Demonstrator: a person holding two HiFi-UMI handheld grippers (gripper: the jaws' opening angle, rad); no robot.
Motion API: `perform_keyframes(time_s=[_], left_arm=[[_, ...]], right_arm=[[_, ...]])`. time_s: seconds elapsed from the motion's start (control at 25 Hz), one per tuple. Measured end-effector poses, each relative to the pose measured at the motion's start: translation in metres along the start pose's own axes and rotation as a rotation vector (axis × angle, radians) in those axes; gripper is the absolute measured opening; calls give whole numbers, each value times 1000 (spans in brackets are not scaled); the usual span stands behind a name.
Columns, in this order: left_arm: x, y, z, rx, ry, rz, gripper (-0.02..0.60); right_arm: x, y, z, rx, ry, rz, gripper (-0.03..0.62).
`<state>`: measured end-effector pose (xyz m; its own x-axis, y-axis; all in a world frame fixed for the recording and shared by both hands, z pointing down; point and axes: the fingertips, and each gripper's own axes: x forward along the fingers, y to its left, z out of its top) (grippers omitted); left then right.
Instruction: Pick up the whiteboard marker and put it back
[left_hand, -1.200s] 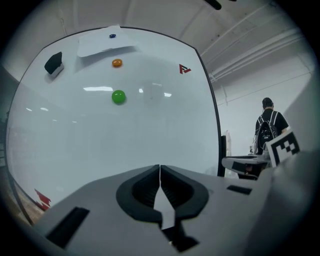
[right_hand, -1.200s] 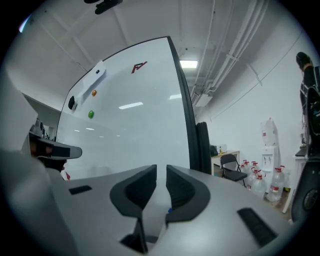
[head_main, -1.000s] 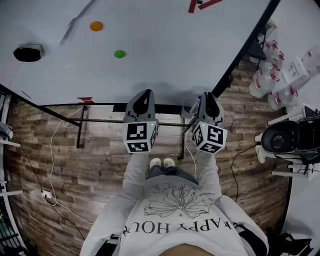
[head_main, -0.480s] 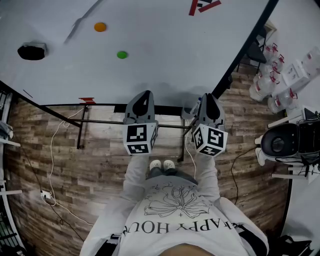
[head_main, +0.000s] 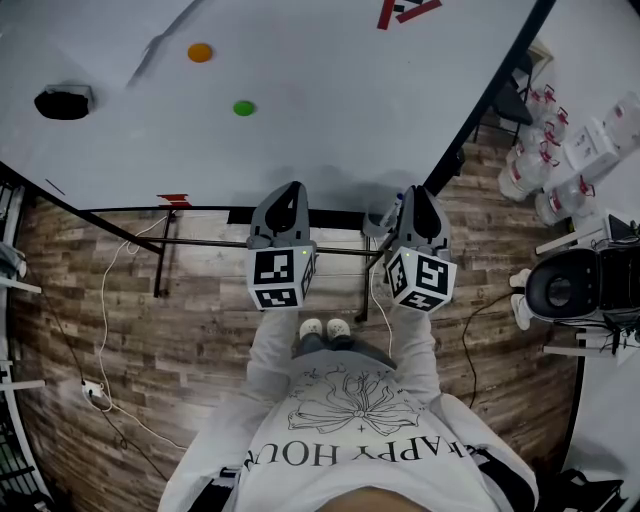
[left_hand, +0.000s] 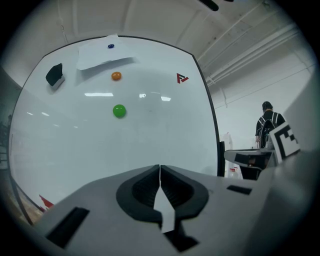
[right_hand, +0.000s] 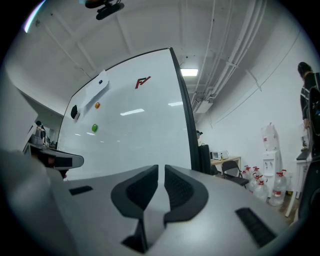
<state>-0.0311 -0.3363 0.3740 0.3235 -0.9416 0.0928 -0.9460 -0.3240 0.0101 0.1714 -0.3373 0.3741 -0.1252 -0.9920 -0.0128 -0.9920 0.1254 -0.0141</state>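
Note:
No whiteboard marker shows plainly in any view. I face the whiteboard (head_main: 330, 100), which carries a green magnet (head_main: 243, 108), an orange magnet (head_main: 200, 52) and a black eraser (head_main: 63, 102). My left gripper (head_main: 290, 187) is held level at the board's lower edge, and its jaws (left_hand: 160, 167) are shut with nothing in them. My right gripper (head_main: 418, 192) is beside it near the board's right frame. Its jaws (right_hand: 161, 167) stand a narrow gap apart and hold nothing. Both gripper views show the board (left_hand: 100, 150) (right_hand: 135, 135) ahead.
A paper sheet (left_hand: 102, 52) is pinned at the board's top. The board's black frame and legs (head_main: 160, 245) stand on a wooden floor with loose cables (head_main: 100, 300). Water jugs (head_main: 545, 150) and a black chair (head_main: 570, 285) are to the right. A person (left_hand: 267, 125) stands far right.

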Motion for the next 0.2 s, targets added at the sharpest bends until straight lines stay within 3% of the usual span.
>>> perform_keyframes(time_s=[0.2], left_arm=[[2,-2,1,3,-3,-8,6]], right_arm=[[2,-1,0,-2,2,0,38]])
